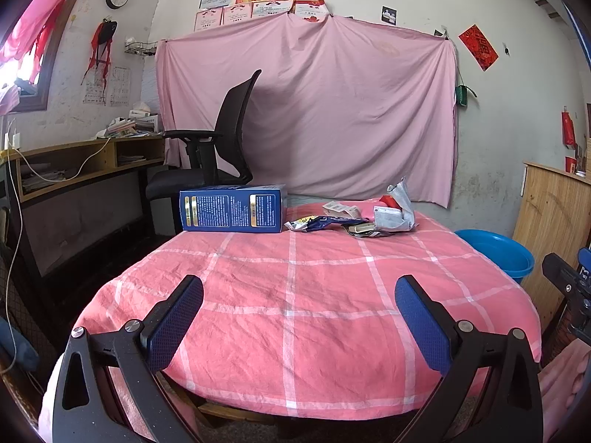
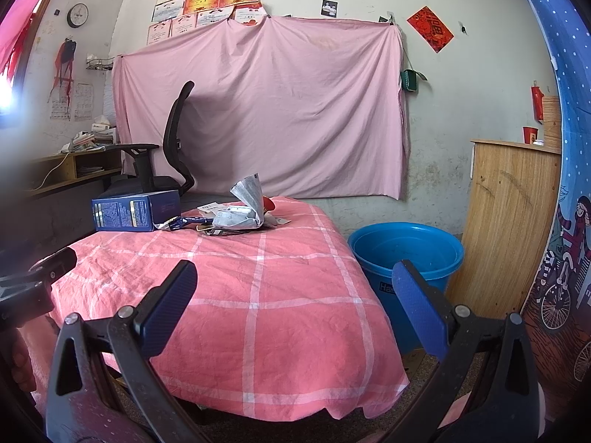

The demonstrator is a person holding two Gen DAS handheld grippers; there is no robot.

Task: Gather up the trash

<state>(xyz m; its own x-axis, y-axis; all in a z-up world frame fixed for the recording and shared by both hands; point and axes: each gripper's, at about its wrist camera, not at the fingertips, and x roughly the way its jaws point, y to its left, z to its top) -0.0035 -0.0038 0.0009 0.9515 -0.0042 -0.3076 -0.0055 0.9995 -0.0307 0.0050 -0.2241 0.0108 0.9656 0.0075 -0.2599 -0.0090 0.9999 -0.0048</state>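
A pile of trash lies at the far end of the pink checked tablecloth (image 1: 295, 295): a crumpled grey-white wrapper (image 1: 397, 210), a blue foil wrapper (image 1: 321, 223), paper slips and a dark packet. A blue box (image 1: 233, 208) lies on its side to the left of the pile. In the right wrist view the same wrapper (image 2: 245, 206) and blue box (image 2: 135, 210) show. My left gripper (image 1: 299, 297) hovers open over the near part of the table, nothing between its blue pads. My right gripper (image 2: 293, 286) is open too, at the table's near right corner. Both are far from the trash.
A blue plastic bucket (image 2: 406, 254) stands on the floor right of the table. A wooden cabinet (image 2: 513, 221) is beyond it. A black office chair (image 1: 221, 147) stands behind the table at the left, by a desk (image 1: 85, 162). A pink sheet (image 1: 314, 110) hangs on the back wall.
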